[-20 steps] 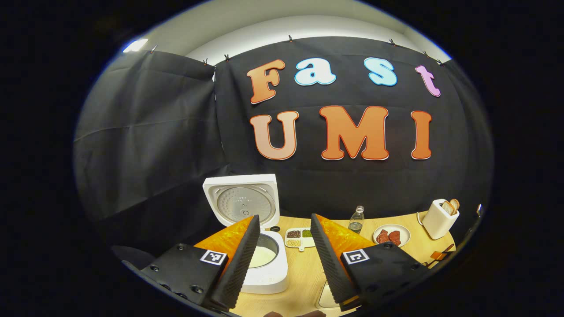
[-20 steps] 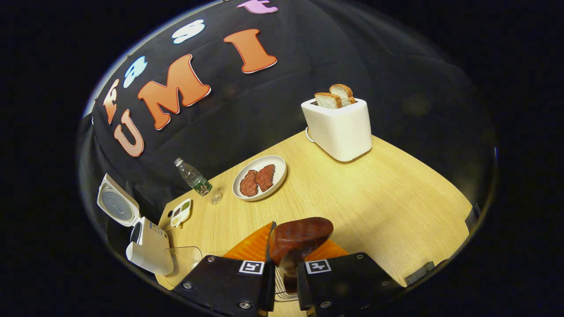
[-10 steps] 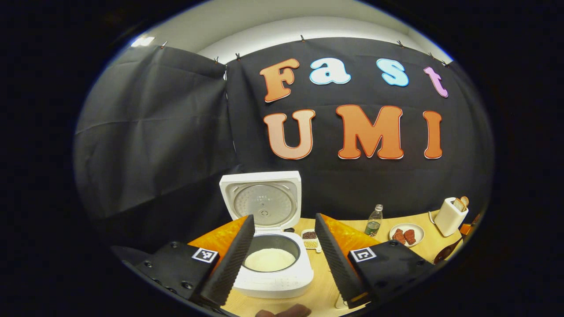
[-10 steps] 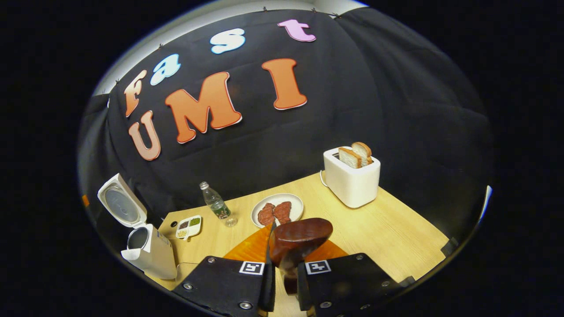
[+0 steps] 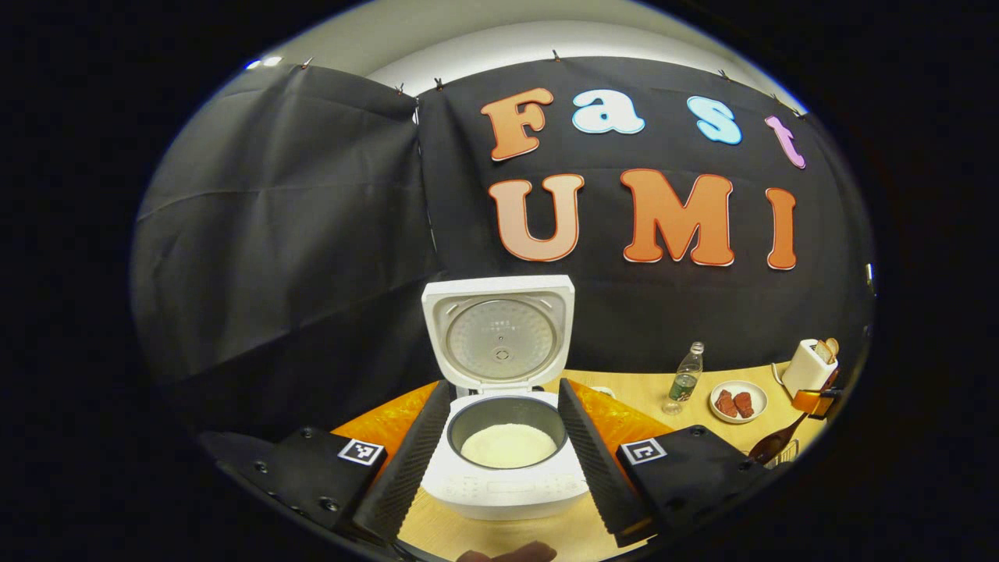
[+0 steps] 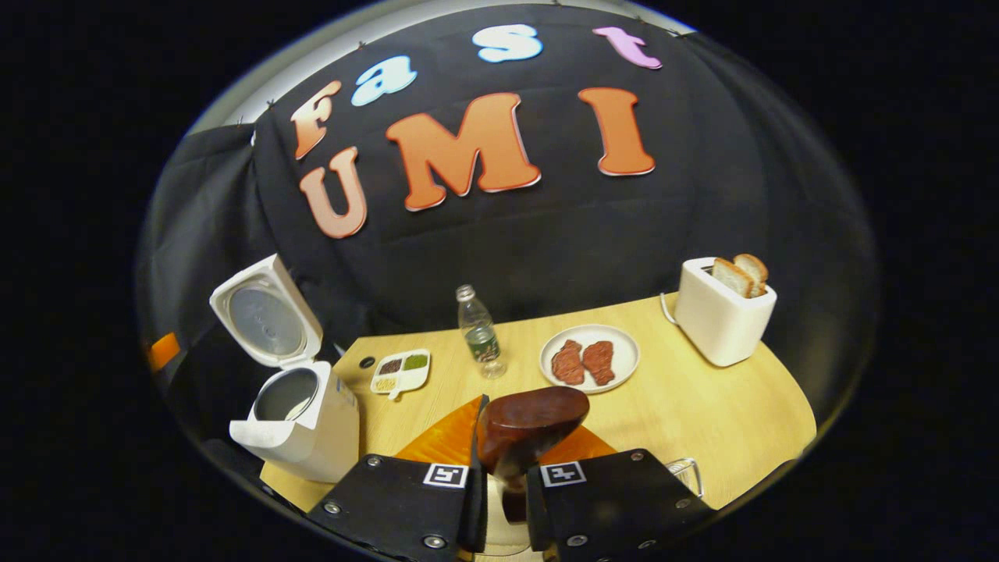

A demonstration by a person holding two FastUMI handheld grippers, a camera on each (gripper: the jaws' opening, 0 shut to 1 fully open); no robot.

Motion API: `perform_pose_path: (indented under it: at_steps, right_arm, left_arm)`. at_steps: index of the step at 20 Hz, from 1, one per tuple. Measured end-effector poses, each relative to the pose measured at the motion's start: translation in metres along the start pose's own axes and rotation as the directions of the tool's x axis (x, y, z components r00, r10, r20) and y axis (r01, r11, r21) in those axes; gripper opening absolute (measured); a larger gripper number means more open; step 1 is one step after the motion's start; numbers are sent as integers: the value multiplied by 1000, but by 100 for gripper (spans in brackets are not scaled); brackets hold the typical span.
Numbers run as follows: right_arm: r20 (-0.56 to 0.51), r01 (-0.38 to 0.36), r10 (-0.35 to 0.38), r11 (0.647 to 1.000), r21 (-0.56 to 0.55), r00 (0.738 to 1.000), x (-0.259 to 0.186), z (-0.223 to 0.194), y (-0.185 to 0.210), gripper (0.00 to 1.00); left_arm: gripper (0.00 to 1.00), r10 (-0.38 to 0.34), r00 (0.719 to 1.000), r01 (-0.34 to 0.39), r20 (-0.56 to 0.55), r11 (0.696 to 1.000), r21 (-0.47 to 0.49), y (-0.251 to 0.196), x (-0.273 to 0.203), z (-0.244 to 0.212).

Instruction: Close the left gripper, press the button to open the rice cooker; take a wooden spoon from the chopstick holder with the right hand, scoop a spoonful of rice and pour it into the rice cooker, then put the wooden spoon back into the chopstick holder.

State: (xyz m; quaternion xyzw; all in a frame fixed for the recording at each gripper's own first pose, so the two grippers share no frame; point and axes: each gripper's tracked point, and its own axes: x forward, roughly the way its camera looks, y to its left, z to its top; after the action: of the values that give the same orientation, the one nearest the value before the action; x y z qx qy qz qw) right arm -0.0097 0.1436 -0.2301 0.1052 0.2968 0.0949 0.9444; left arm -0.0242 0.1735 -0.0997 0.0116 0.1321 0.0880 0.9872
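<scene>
White plastic frames the left gripper view: the rice cooker (image 5: pixel 506 437) sits on the pale wood table (image 5: pixel 640 386) with its lid (image 5: pixel 499 332) swung upright and a bed of rice (image 5: pixel 509 445) showing in the dark inner pot. The left gripper (image 5: pixel 503 460) hangs in front of it, jaws spread wide and holding nothing, the cooker body seen between them. At the far right edge the wooden spoon (image 5: pixel 773 445) appears, slanting in the other gripper. In the right gripper view, the right gripper (image 6: pixel 503 499) has its jaws drawn narrow onto the spoon's neck just below the dark, glossy bowl (image 6: pixel 531 425), which stands up above the fingertips. The open cooker stands well apart to the left (image 6: pixel 300 414), with a sectioned dish (image 6: pixel 399 371), a water bottle (image 6: pixel 480 332), a plate of meat (image 6: pixel 589 359) and a toaster (image 6: pixel 722 312) ranged along the table. The spoon looks light and rigid, though its lacquered surface seems likely to slip or pivot between the jaws; a hold on the narrow neck close to the bowl appears the surest for level scooping.
</scene>
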Motion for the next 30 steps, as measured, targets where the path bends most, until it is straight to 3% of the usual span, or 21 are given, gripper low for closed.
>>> perform_pose_path:
  at_steps: [2,3,8,16,22,23,25,26,30]
  right_arm:
    - [-45,-13,11,999,-40,999,11,-19,9,15]
    - [-54,-16,12,997,-74,998,15,-26,12,20]
    - [-116,-42,17,975,-219,993,33,-68,23,20]
    - [-61,-21,-4,914,-404,998,44,-95,33,20]
    - [0,-16,17,926,-377,1000,35,-107,38,20]
    - [6,-20,23,928,-372,1000,31,-109,40,20]
    - [17,-45,55,932,-359,998,24,-113,50,24]
    - [19,-65,76,935,-348,997,21,-114,56,20]
    - [4,-153,158,962,-224,987,13,-123,81,20]
  left_arm:
    - [95,31,999,-31,-15,1000,-3,13,-3,-6]
    - [93,48,999,-48,-19,999,-6,18,-5,-8]
    - [95,140,990,-139,-29,990,15,45,-23,-18]
    - [92,201,978,-200,-59,979,25,57,-45,-25]
    - [97,187,981,-184,-56,981,65,49,-46,-24]
    - [92,183,981,-180,-59,982,65,48,-46,-25]
    - [100,167,984,-162,-70,985,67,43,-44,-28]
    - [93,162,984,-156,-72,985,74,43,-44,-30]
    - [93,158,984,-151,-76,984,90,47,-44,-33]
